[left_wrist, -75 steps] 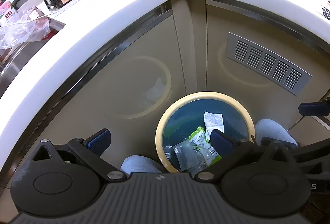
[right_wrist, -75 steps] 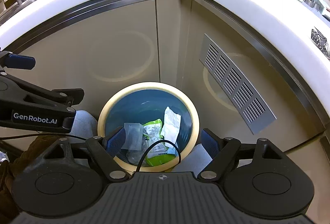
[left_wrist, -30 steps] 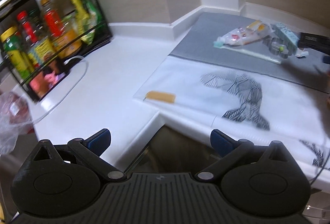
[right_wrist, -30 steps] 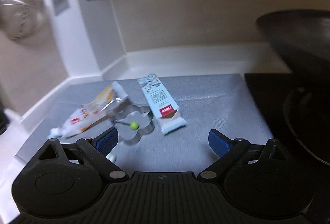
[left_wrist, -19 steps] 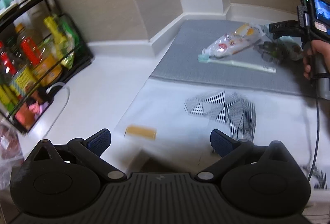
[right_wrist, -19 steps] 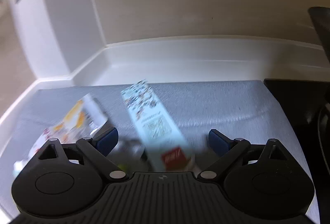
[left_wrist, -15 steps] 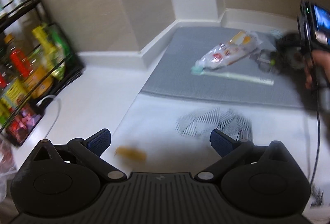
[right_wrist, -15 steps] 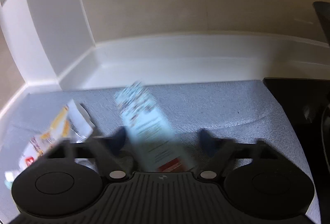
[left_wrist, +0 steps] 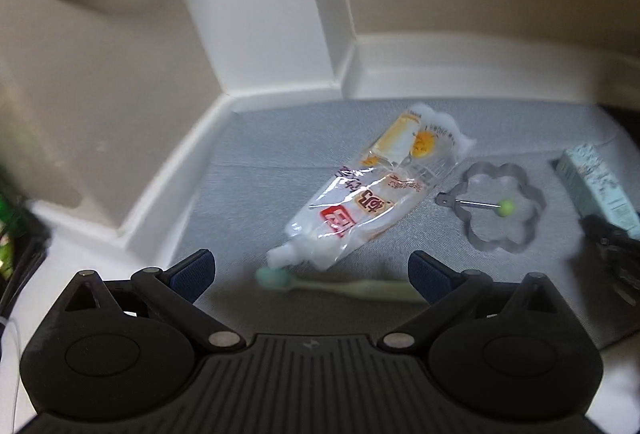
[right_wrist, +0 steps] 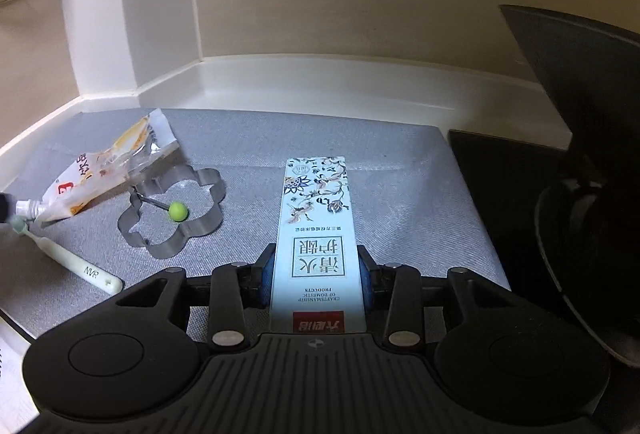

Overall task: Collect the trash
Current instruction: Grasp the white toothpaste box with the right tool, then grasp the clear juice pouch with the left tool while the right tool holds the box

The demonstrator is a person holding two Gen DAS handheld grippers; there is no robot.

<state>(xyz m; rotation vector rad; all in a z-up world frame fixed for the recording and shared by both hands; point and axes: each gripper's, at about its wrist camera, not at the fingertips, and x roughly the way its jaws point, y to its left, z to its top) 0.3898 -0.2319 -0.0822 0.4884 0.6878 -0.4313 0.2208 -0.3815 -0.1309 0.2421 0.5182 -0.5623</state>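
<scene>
1. Right gripper [right_wrist: 316, 272]: jaws have just been closing, now pinched on the long sides of the pale blue carton [right_wrist: 316, 234], near its lower end; carton flat on the grey mat [right_wrist: 400, 194], pointing away toward the wall.
2. Left gripper [left_wrist: 310, 270]: jaws wide apart, nothing between the pads, hanging above the clear snack wrapper [left_wrist: 376, 194]; wrapper slack on the mat, spout end next to the toothbrush [left_wrist: 340, 286].
3. Best handling for the carton, as a judgement: straight lift with steady pressure, light cardboard likely to buckle or pivot since held far from its middle; level carry toward the bin, out of view here.
4. Best handling for the wrapper: low approach, pinch on the crumpled middle, not the slippery spout; film likely to slide.
5. Around: metal flower-shaped ring [right_wrist: 174, 212] with a green-tipped pin, just beside the wrapper and near the carton; likely no trash, same for the toothbrush.
6. In the way: ring touching or overlapped by the wrapper's edge, risk of dragging; dark pan [right_wrist: 580, 194] on the right, close to the carton's lift path.
</scene>
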